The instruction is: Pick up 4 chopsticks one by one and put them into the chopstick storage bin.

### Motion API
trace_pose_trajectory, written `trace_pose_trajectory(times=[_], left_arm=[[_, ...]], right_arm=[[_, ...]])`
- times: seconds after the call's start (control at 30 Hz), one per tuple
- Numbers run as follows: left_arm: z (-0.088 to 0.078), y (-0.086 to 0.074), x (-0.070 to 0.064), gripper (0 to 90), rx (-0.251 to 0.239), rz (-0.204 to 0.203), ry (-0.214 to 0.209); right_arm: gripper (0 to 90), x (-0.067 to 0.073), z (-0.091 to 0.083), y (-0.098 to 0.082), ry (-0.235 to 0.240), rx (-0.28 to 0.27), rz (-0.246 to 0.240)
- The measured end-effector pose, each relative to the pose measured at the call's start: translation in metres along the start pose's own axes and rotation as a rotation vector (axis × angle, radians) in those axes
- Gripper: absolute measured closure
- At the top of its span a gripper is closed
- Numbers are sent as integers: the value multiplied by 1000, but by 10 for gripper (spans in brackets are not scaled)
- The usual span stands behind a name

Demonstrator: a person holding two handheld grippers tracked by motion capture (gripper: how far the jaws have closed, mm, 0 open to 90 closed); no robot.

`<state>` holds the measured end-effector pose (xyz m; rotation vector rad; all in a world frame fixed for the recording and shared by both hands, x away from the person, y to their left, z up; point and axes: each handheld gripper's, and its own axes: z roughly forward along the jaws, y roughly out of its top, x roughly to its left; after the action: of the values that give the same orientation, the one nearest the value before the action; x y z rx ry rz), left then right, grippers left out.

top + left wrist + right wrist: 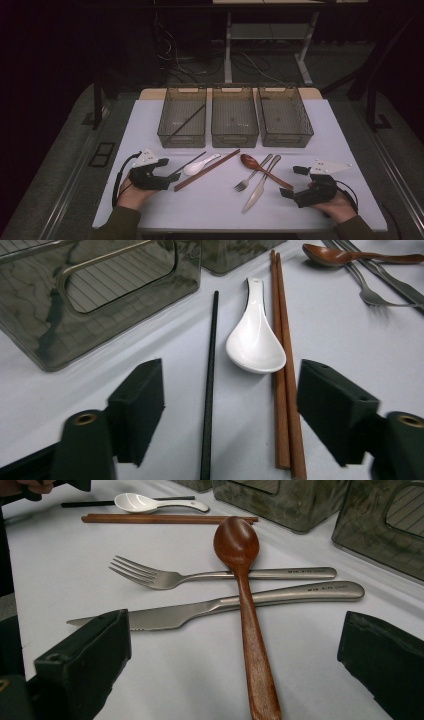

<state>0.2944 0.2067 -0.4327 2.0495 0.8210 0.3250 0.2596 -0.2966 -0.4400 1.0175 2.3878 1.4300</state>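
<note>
A black chopstick [209,390] lies flat on the white table [200,205], running lengthwise between the jaws of the left gripper [230,410]. The jaws stand apart on either side of it and do not touch it, so the gripper is released and grasps nothing. In the high view the left gripper [172,175] sits at the table's near left edge, with the chopstick [192,161] pointing away from it towards the bins.

Just beside the chopstick lies a white spoon [255,337], bowl up, and against the spoon's far side a pair of brown chopsticks [282,380], side by side.

Further right, a wooden spoon [245,600] lies across a fork [200,576] and a knife [225,605]. The right gripper [235,670] faces them with its jaws wide apart, gripping nothing; the wooden spoon's handle points between them.

Three clear bins [235,120] stand in a row along the far side of the table. The left bin [167,122] holds another black stick.
</note>
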Motion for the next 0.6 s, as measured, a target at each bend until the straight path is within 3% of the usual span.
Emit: trace_pose_trajectory(times=[0.4, 0.6], left_arm=[[6, -3, 9, 652, 48, -15, 1], [8, -4, 10, 730, 73, -20, -9]], right_arm=[[5, 0, 0, 0, -3, 4, -3], [6, 1, 1, 0, -3, 5, -3]])
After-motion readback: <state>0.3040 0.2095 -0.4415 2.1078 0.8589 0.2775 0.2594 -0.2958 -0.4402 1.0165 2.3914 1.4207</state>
